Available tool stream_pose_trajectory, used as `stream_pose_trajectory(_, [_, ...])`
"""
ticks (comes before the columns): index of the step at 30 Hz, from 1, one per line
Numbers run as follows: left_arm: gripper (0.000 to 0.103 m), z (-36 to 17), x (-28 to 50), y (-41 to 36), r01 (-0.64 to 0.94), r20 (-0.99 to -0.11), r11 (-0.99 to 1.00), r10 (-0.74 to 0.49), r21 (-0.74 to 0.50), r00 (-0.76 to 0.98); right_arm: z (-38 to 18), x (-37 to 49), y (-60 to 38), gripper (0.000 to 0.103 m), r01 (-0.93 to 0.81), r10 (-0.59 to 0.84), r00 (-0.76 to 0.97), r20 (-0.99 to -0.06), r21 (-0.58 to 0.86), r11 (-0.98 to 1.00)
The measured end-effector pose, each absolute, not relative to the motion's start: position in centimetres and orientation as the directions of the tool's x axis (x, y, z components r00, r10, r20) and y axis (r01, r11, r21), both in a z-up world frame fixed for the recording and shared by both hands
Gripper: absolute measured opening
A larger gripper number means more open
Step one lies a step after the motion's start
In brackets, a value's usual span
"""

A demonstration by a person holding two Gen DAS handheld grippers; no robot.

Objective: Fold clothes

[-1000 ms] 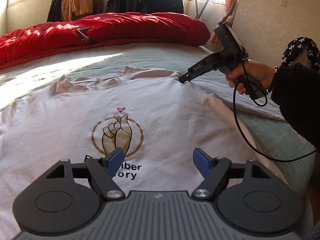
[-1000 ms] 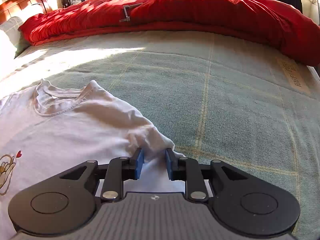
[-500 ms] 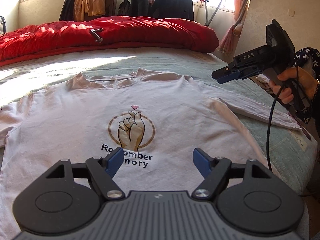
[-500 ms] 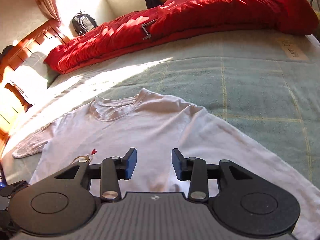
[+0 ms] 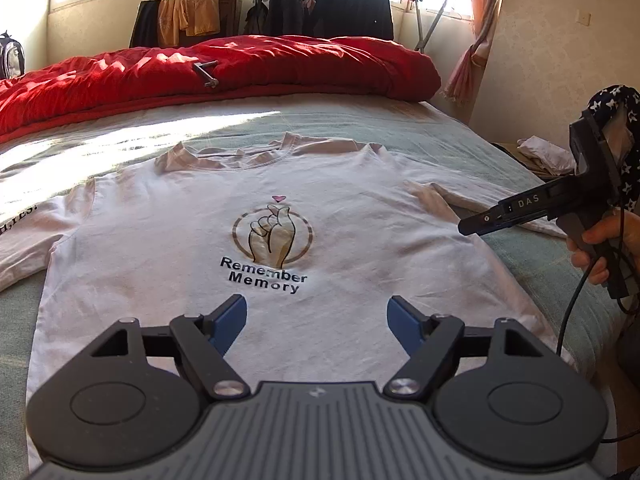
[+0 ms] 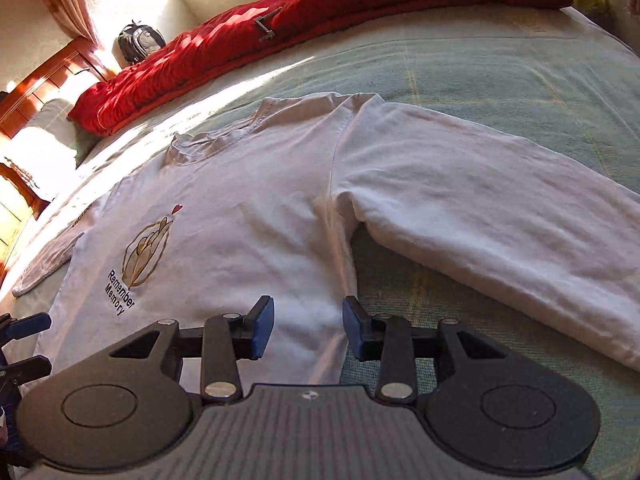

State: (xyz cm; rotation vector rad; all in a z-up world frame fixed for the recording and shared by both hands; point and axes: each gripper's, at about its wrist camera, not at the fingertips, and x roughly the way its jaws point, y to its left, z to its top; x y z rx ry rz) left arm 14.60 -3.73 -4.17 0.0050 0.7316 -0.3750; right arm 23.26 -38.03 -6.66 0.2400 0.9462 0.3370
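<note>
A white long-sleeved T-shirt with a finger-heart print and "Remember Memory" lies flat, front up, on the bed; it also shows in the right wrist view. Its right sleeve stretches out over the blanket. My left gripper is open and empty above the shirt's lower front. My right gripper is open and empty above the shirt's right side seam, below the armpit. The right gripper also shows from the side in the left wrist view.
The bed has a pale green blanket. A red duvet lies bunched along the far side. Dark clothes hang on a rack behind. A backpack and wooden headboard are at the left.
My right gripper let go of the shirt's sleeve, opened and pulled back toward the shirt's side. The sleeve now lies spread out. My left gripper drew back from the shirt and stayed open.
</note>
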Motion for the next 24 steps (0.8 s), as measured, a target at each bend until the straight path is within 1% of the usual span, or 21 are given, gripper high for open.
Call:
stream_pose_trajectory(2, [0.078,-4.4,14.6,-3.9,0.336,-0.664,0.933,-0.331,-0.126,0.67,-5.8,21.8,-37.7,0.054,-0.197,0.421,0.566,-0.709,0.38,0.904])
stream_pose_trajectory(3, [0.078,-4.6,14.6,-4.0,0.341,-0.671,0.931,-0.335,-0.129,0.661,-5.4,21.2,-37.4,0.058,-0.207,0.448,0.577,-0.682,0.409,0.889])
stream_pose_trajectory(5, [0.078,-5.0,14.6,-4.2,0.349,-0.688,0.927,-0.342,-0.137,0.64,-5.9,20.3,-36.2,0.06,-0.22,0.475,0.565,-0.675,0.431,0.875])
stream_pose_trajectory(6, [0.078,-5.3,14.6,-4.2,0.35,-0.696,0.926,-0.343,-0.139,0.631,-6.6,19.9,-35.5,0.06,-0.218,0.461,0.552,-0.695,0.414,0.884])
stream_pose_trajectory(10, [0.078,-6.7,14.2,-3.6,0.335,-0.734,0.932,-0.326,-0.142,0.595,-8.2,16.8,-35.5,0.06,-0.188,0.407,0.59,-0.697,0.371,0.909])
stream_pose_trajectory(14, [0.079,-8.3,13.5,-3.0,0.33,-0.76,0.934,-0.311,-0.135,0.571,-7.9,13.5,-36.3,0.061,-0.123,0.354,0.623,-0.698,0.359,0.925])
stream_pose_trajectory(15, [0.08,-8.4,13.4,-3.0,0.335,-0.757,0.933,-0.313,-0.133,0.573,-7.8,12.7,-36.5,0.068,-0.107,0.341,0.63,-0.698,0.357,0.928])
stream_pose_trajectory(17, [0.082,-8.3,13.1,-3.0,0.341,-0.755,0.931,-0.318,-0.133,0.573,-7.7,11.1,-36.9,0.069,-0.073,0.313,0.644,-0.698,0.351,0.933])
stream_pose_trajectory(21, [0.082,-8.1,12.9,-3.1,0.332,-0.758,0.934,-0.312,-0.133,0.573,-4.8,12.3,-36.9,0.069,-0.115,0.3,0.742,-0.6,0.327,0.938])
stream_pose_trajectory(24, [0.082,-8.2,12.7,-3.1,0.322,-0.756,0.937,-0.31,-0.138,0.577,-4.2,16.8,-37.5,0.07,-0.114,0.326,0.773,-0.544,0.386,0.915])
